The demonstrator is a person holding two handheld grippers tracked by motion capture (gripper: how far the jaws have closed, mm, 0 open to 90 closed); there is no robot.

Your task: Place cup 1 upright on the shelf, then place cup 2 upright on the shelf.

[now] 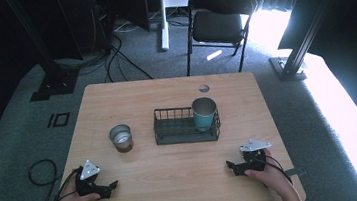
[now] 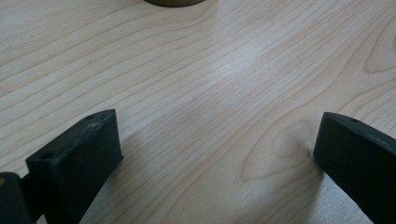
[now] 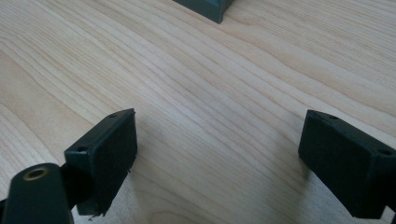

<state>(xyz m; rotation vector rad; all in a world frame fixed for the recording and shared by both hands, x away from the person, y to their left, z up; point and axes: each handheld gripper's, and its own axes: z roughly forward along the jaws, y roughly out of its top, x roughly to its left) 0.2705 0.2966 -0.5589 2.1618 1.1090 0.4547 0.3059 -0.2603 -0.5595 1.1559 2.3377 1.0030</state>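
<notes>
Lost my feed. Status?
Both grippers, left and right, open, resting empty. Brown cup loose; teal cup in rack. Path clear.

The left gripper (image 2: 215, 154) looks along its two black, blocky jaws, which rise from the bottom corners and stand wide apart with nothing between them. Beneath them lies the pale wooden tabletop (image 2: 210, 79) with wavy grain and a knot mark near the right-hand jaw. At the top edge, the rounded brownish base of a cup (image 2: 173, 2) pokes in, well apart from the jaws.
</notes>
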